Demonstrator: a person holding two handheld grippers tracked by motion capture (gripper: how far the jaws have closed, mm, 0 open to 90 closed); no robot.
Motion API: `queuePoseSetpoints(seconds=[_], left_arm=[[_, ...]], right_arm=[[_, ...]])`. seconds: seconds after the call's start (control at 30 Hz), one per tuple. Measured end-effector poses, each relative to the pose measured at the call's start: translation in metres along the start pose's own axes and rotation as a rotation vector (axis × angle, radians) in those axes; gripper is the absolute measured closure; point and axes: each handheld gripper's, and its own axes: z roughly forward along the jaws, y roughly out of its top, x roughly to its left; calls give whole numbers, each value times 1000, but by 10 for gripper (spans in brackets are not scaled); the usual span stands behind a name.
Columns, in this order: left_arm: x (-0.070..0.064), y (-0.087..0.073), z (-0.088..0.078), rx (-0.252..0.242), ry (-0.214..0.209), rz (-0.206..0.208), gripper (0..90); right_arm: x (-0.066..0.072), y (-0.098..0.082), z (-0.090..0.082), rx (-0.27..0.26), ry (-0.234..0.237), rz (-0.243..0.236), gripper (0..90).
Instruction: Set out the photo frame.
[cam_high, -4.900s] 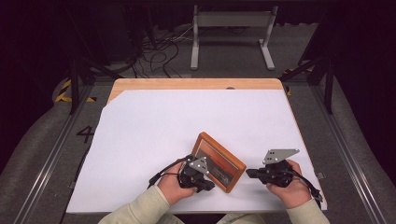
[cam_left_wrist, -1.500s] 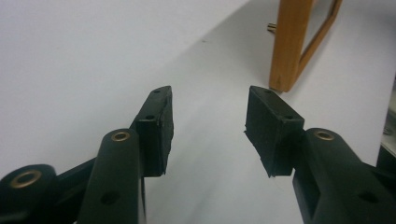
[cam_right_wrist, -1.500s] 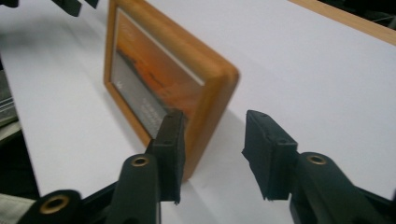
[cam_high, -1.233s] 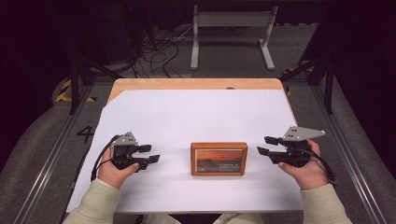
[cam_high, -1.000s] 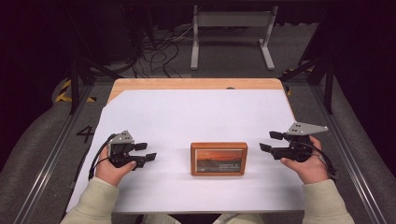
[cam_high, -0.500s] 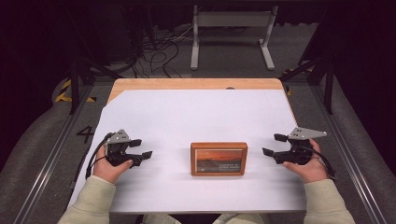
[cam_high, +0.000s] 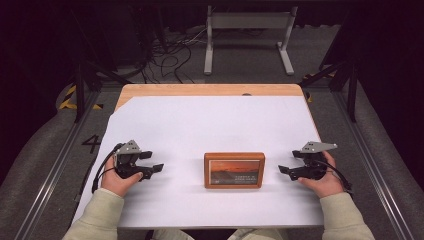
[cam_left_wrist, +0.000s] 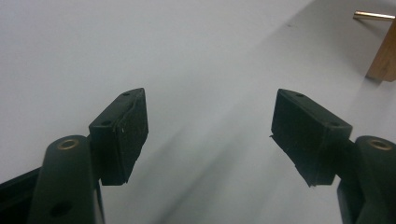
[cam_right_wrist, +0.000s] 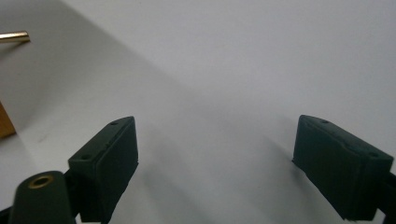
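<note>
we have drawn both hands outward and down; the picture frame (cam_high: 234, 170) lies flat at six o'clock on the white sheet (cam_high: 210, 125), between the spread, empty left gripper (cam_high: 156, 167) and right gripper (cam_high: 283, 170); probably finished.

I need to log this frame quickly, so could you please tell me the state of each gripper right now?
Left gripper: open, holding nothing.
Right gripper: open, holding nothing.
</note>
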Motion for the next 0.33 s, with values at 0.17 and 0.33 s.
queuePoseSetpoints(seconds=[0.17,0.33], left_arm=[[-1,0,1,14,12,-25,261],[-3,0,3,25,20,-40,228]], right_arm=[[2,-1,3,18,-6,-8,132],[6,1,2,10,-11,1,153]])
